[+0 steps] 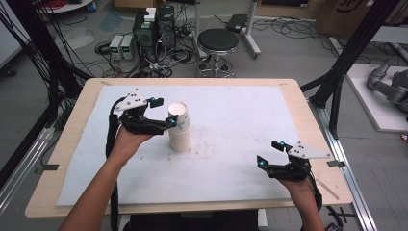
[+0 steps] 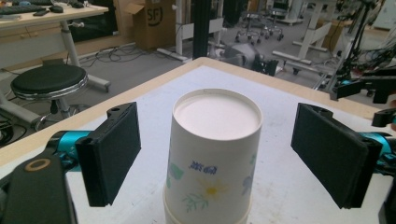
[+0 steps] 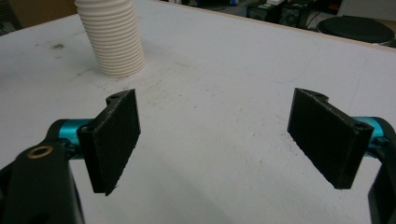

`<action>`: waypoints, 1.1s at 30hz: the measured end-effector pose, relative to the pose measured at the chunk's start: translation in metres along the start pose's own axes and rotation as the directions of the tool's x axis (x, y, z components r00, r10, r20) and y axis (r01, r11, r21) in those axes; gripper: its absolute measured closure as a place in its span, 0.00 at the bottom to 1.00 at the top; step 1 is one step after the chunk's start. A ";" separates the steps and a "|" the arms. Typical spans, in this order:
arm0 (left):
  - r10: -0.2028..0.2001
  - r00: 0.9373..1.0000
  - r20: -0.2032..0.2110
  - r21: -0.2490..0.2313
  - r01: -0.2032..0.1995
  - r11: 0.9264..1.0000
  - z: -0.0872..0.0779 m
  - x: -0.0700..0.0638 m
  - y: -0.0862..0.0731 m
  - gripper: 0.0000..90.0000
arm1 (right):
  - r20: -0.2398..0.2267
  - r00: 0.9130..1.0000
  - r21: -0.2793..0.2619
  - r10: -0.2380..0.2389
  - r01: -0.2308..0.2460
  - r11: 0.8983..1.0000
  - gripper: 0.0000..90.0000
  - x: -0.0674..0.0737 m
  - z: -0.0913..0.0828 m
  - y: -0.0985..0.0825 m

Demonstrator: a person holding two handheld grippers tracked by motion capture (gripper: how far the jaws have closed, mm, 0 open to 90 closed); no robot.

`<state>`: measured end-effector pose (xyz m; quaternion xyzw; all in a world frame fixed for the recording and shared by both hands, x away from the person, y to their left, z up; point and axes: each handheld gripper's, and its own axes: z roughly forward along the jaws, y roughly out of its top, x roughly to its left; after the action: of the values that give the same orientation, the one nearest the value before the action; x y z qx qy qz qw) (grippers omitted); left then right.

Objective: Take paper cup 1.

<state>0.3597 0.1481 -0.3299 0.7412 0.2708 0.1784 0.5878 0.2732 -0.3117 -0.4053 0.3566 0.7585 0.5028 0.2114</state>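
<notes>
A stack of upside-down paper cups [image 1: 179, 127] stands on the white mat, left of centre. The top cup [image 2: 212, 154] is white with a flower print and its flat base faces up. My left gripper [image 1: 164, 113] is open, one pad [image 2: 109, 154] on each side of the top cup with a gap on both sides. Near the table's front right, my right gripper [image 1: 268, 154] hovers open and holds nothing. In the right gripper view the ribbed rims of the stack [image 3: 114, 39] stand at the far left, well beyond the open right gripper [image 3: 215, 140].
A white mat [image 1: 231, 125] covers most of the wooden table [image 1: 308, 120]. A black stool [image 1: 217, 41], computer cases [image 1: 154, 26] and cables sit on the floor beyond the far edge. Black frame posts [image 1: 344, 67] rise at the right.
</notes>
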 end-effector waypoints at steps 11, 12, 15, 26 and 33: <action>-0.011 1.000 0.015 0.056 0.010 0.998 0.026 0.002 -0.004 0.20 | -0.005 1.000 0.002 0.003 -0.003 1.000 0.19 0.000 0.000 -0.001; -0.008 1.000 0.014 0.062 0.007 0.998 0.028 0.002 -0.004 0.21 | -0.005 1.000 0.004 0.004 -0.004 1.000 0.19 0.000 0.000 -0.001; -0.008 1.000 0.025 0.066 0.006 0.998 0.030 0.003 -0.005 0.26 | -0.005 1.000 0.003 0.004 -0.004 1.000 0.19 -0.001 -0.001 -0.001; 0.005 0.998 0.055 0.028 -0.006 1.000 0.024 0.004 0.003 0.38 | -0.007 1.000 0.005 0.007 -0.007 1.000 0.19 0.000 0.000 -0.001; 0.002 0.998 0.069 -0.016 0.000 1.000 0.016 0.003 0.020 0.39 | -0.007 1.000 0.006 0.009 -0.009 1.000 0.19 0.000 0.000 -0.001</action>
<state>0.3752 0.1347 -0.3144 0.7422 0.2485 0.1552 0.6027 0.2725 -0.3118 -0.4062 0.3588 0.7593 0.5025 0.2055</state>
